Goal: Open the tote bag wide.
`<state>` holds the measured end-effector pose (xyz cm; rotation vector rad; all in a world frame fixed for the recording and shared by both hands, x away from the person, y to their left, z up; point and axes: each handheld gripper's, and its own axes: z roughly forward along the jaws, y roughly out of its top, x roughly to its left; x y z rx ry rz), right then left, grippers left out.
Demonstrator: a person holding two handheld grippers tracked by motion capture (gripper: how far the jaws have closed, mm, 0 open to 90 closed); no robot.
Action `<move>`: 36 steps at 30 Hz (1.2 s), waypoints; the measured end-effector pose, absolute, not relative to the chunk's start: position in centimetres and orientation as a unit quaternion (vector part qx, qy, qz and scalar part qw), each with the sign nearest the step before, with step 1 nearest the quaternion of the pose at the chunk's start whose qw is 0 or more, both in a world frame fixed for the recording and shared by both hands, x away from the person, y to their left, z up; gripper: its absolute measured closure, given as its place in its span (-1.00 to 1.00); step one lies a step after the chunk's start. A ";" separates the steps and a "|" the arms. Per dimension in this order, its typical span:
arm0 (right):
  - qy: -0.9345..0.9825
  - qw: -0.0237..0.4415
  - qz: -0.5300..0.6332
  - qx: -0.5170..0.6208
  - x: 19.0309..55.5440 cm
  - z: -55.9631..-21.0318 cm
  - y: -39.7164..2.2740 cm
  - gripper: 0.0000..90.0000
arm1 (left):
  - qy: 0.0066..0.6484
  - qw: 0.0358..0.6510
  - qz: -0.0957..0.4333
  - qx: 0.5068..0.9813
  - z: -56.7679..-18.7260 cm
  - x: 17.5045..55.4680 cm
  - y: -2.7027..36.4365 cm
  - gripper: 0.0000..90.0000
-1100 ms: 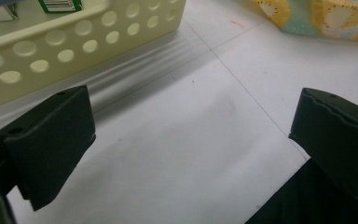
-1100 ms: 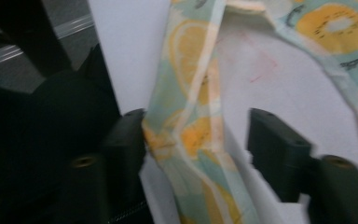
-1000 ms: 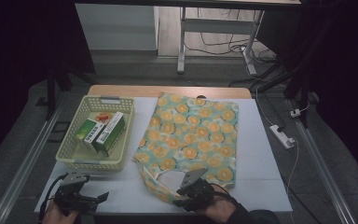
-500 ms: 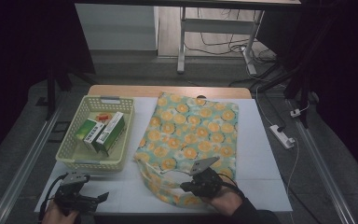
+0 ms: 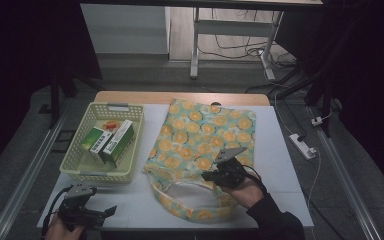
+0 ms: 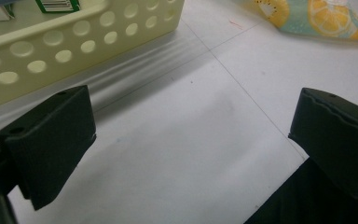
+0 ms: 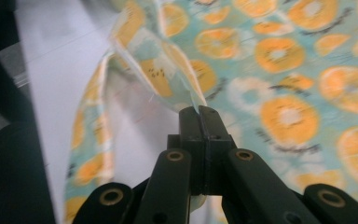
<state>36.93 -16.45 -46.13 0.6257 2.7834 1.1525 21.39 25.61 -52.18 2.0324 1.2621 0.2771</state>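
Left hand-held gripper (image 5: 107, 212) down at the near left corner of the surface (image 5: 130, 205), jaws spread wide with nothing but bare white top between them. Not touching a thing, just parked near the basket (image 5: 75, 162), whose holey cream wall sits right ahead in the left gripper view. A few boxes (image 5: 111, 142) lying inside that basket, green and white.

Moving right: bag (image 5: 205, 145) with the orange-slice print, laid flat across the middle of the surface, mouth end toward the person. Near edge rumpled and pulled up a bit.

Right hand-held gripper (image 5: 209, 176) sitting over the bag's near end, jaws just finished closing and now clamped tight. Pinched between the tips: a thin fold of the bag's fabric, at or near the handle (image 7: 161, 65), lifted off the surface into a little peak. Fabric strap (image 7: 86, 140) looping down to the left of it in the right gripper view.
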 end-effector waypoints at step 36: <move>0.878 0.117 0.372 0.279 50.6 -46.5 -16.1 0.99 | 0.493 0.361 0.105 0.784 -52.2 21.4 25.7 -0.98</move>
